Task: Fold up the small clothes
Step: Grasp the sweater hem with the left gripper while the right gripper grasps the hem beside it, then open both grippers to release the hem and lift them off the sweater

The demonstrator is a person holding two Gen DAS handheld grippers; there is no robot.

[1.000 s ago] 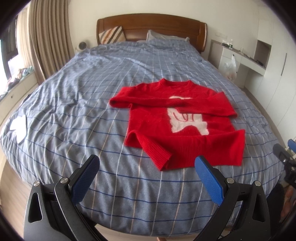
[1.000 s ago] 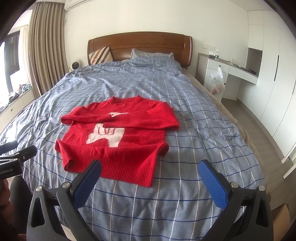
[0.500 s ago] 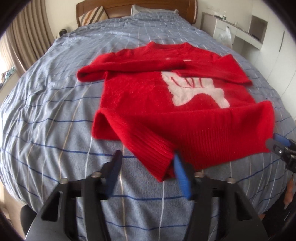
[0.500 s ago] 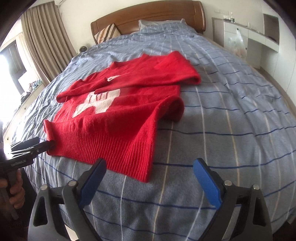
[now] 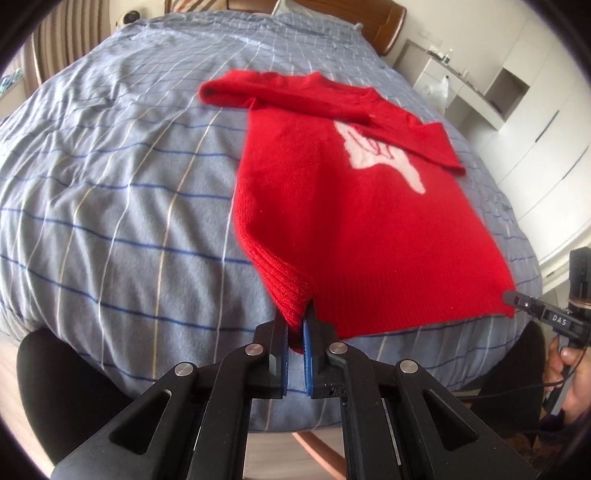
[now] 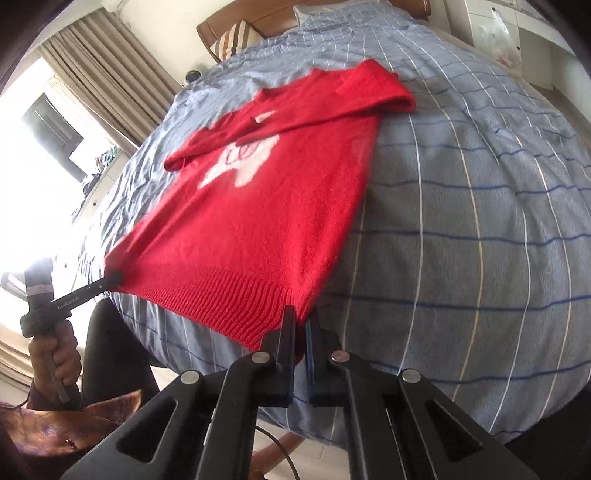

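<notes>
A red sweater (image 5: 354, 206) with a white motif lies on the bed, sleeves folded across its chest. My left gripper (image 5: 295, 325) is shut on the ribbed hem at the sweater's near left corner. In the right wrist view the same red sweater (image 6: 266, 206) stretches away from me, and my right gripper (image 6: 301, 323) is shut on the hem's near right corner. Each gripper shows in the other's view: the right gripper (image 5: 511, 297) at the hem's far corner, the left gripper (image 6: 114, 277) at the opposite one, a hand on its handle.
The bed's blue checked duvet (image 5: 110, 206) spreads all around the sweater. A wooden headboard (image 6: 266, 18) and pillows stand at the far end. A white desk and cupboards (image 5: 517, 110) line the right side, curtains (image 6: 110, 66) and a window the left.
Both grippers came down to the sweater's near hem and went from wide open to shut on its two bottom corners. The hem's folded-over left corner has been pulled straight.
</notes>
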